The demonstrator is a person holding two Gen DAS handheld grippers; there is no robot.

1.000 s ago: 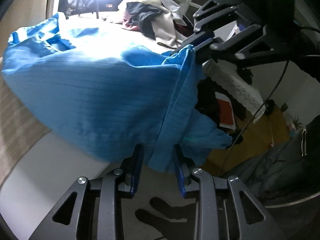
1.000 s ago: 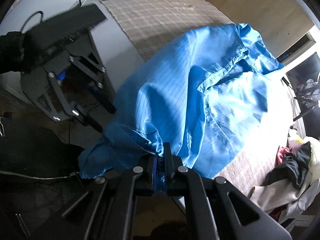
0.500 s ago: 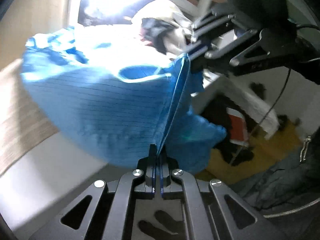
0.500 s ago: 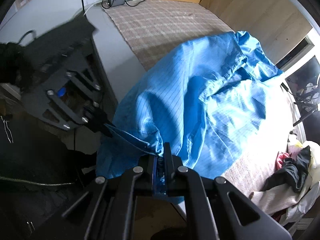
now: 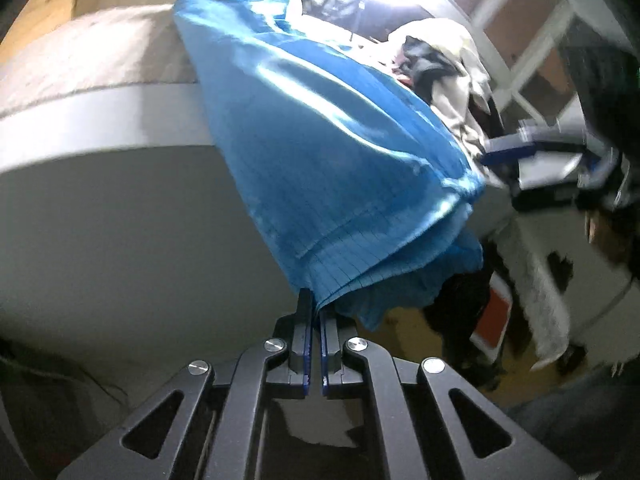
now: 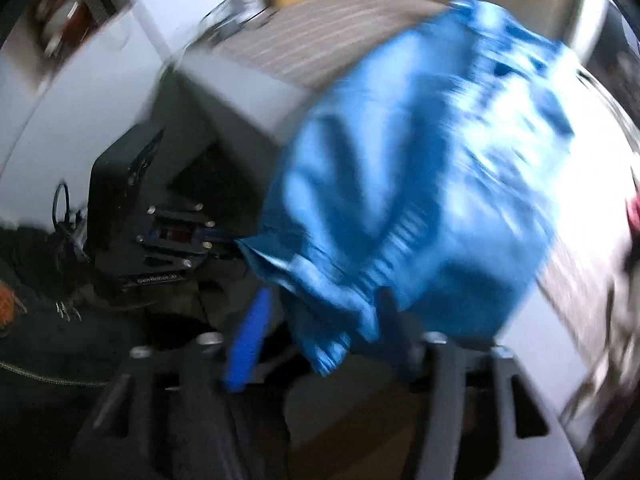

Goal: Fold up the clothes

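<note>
A blue garment with thin grid lines (image 5: 332,152) hangs off the edge of a bed and stretches down to my left gripper (image 5: 315,300), which is shut on its hem. In the right wrist view the same blue garment (image 6: 420,200) is blurred. My right gripper (image 6: 320,320) is open there, its blue-padded fingers (image 6: 250,336) spread with the cloth's corner hanging loose between them. The left gripper also shows in the right wrist view (image 6: 224,238), pinching the cloth's edge. The right gripper appears blurred at the right of the left wrist view (image 5: 520,152).
The bed has a checked cover (image 6: 320,36) and a grey-white side (image 5: 120,168). A pile of other clothes (image 5: 444,64) lies on the bed beyond the garment. Dark clutter and an orange item (image 5: 494,320) lie on the floor at right.
My right gripper has opened and let go of the garment. My left gripper, shut on the hem since half a second ago, has pulled it down and away. Both views swung fast.
</note>
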